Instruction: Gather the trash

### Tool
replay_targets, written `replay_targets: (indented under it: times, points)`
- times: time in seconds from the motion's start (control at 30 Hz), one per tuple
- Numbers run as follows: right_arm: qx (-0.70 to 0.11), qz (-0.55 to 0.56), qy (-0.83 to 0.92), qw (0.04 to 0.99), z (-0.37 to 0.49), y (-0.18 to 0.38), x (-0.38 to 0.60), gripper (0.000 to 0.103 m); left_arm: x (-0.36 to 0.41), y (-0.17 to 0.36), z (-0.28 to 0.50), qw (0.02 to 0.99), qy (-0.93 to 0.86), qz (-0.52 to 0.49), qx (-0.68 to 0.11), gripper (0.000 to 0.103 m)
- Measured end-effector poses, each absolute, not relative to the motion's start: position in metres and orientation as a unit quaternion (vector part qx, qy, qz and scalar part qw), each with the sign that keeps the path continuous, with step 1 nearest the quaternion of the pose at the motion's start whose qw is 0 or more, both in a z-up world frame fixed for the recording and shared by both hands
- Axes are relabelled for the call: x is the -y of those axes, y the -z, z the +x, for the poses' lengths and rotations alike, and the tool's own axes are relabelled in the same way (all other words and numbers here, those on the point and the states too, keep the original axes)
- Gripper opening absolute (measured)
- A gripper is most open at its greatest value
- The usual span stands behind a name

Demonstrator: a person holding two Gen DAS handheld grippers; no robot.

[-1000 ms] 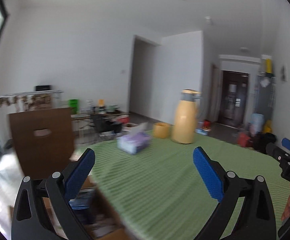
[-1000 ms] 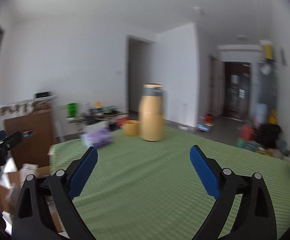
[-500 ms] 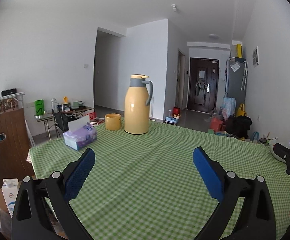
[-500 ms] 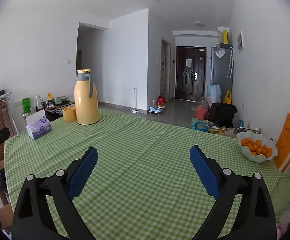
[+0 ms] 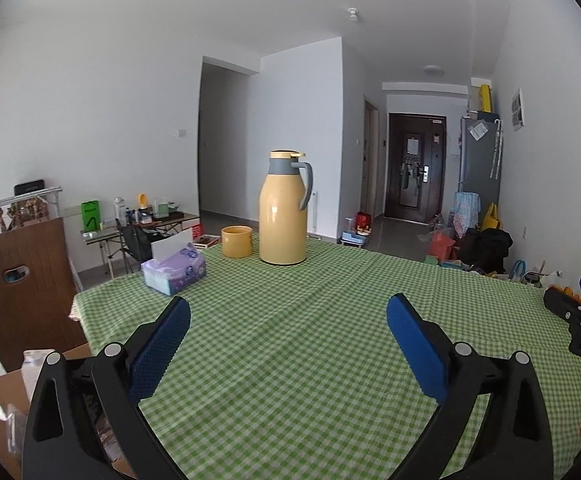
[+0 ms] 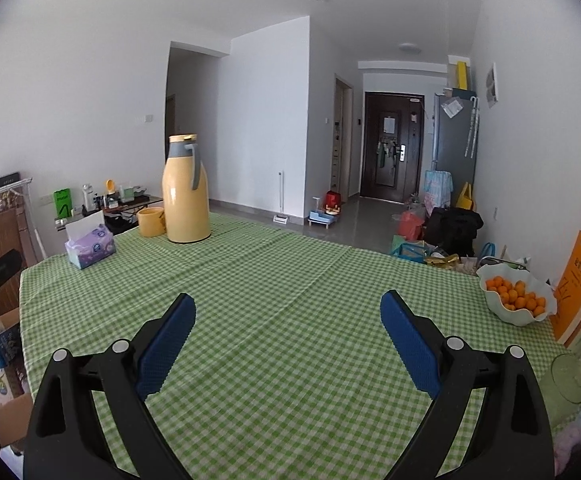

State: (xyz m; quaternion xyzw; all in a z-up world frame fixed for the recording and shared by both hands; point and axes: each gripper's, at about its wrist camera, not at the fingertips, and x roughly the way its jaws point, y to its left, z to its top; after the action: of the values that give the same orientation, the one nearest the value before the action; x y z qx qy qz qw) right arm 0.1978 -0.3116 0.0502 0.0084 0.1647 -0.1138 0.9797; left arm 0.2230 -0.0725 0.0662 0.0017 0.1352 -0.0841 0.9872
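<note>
Trash, the object of the task, cannot be picked out anywhere on the green checked tabletop [image 6: 290, 280]; the likeliest candidates are the cartons in the cardboard box [image 6: 6, 412] on the floor beside the tabletop's left edge, though whether these are refuse cannot be told. Left gripper [image 5: 288, 312] and right gripper [image 6: 288, 308] both hang over the near tabletop with fingers spread wide, holding nothing. Risks, as judged: with no clear target, useful items may be mistaken for trash; a sweep toward the far left corner could topple the tall yellow thermos [image 5: 284, 216], which stands just beside a yellow cup [image 5: 236, 241] of unseen contents; the glass dish [image 6: 570, 376] at the right edge could be knocked off. Containers: the purple tissue box [image 5: 174, 272] shows a tissue protruding; the white scalloped bowl [image 6: 502, 312] holds small oranges; the thermos is lidded, contents hidden.
</note>
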Motion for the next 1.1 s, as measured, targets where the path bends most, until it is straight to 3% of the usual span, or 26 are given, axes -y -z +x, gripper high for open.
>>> replay_targets:
  times: [0.63, 1.1]
  points:
    - [-0.170, -0.015, 0.033, 0.985, 0.112, -0.035, 0.242, 0.090, 0.012, -0.038, 0.089, 0.988, 0.013, -0.004, -0.154, 0.095]
    - [-0.151, -0.016, 0.014, 0.988, 0.056, -0.011, 0.194, 0.090, -0.030, -0.007, 0.032, 0.986, 0.010, -0.014, -0.165, 0.095]
